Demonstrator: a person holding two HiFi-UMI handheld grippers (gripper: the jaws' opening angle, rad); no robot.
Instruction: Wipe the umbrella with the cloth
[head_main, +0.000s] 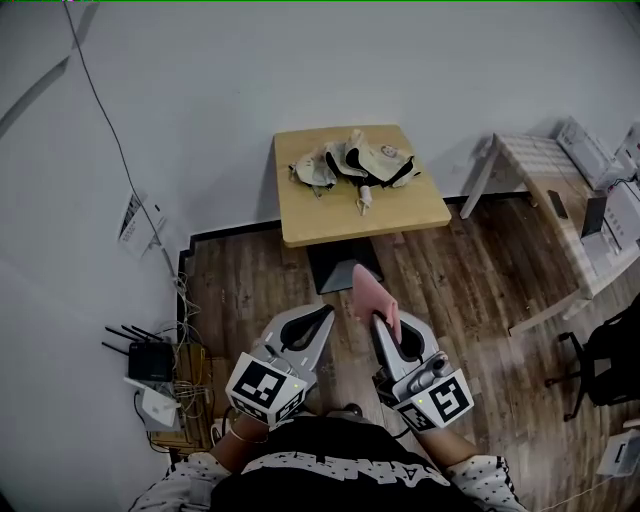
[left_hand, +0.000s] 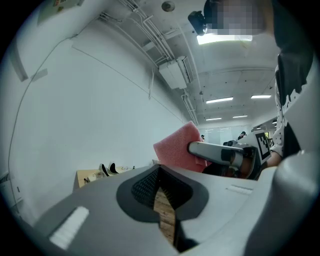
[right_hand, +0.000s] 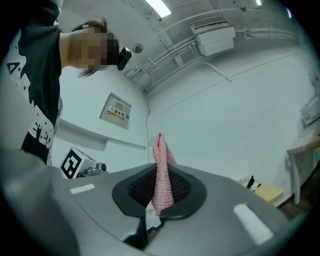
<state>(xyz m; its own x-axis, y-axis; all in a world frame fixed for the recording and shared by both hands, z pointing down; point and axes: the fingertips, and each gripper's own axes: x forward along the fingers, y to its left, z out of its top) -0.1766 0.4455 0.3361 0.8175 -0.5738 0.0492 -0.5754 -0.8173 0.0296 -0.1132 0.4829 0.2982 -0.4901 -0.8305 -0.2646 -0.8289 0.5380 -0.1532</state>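
Note:
A crumpled beige-and-black umbrella (head_main: 352, 160) lies on the small wooden table (head_main: 400, 212) ahead of me, well beyond both grippers. My right gripper (head_main: 379, 322) is shut on a pink cloth (head_main: 373, 296), which sticks up from its jaws. In the right gripper view the cloth (right_hand: 161, 172) is pinched upright between the dark pads of the right gripper (right_hand: 157, 186). My left gripper (head_main: 320, 318) hangs beside it, jaws shut with nothing between them. In the left gripper view the left gripper (left_hand: 160, 189) is shut, and to its right are the cloth (left_hand: 176, 148) and the right gripper (left_hand: 220, 153).
A router (head_main: 150, 360) and tangled cables lie on the floor at the left by the wall. A white slatted bench (head_main: 545, 190) stands at the right, with a black chair (head_main: 610, 360) near it. Wooden floor lies between me and the table.

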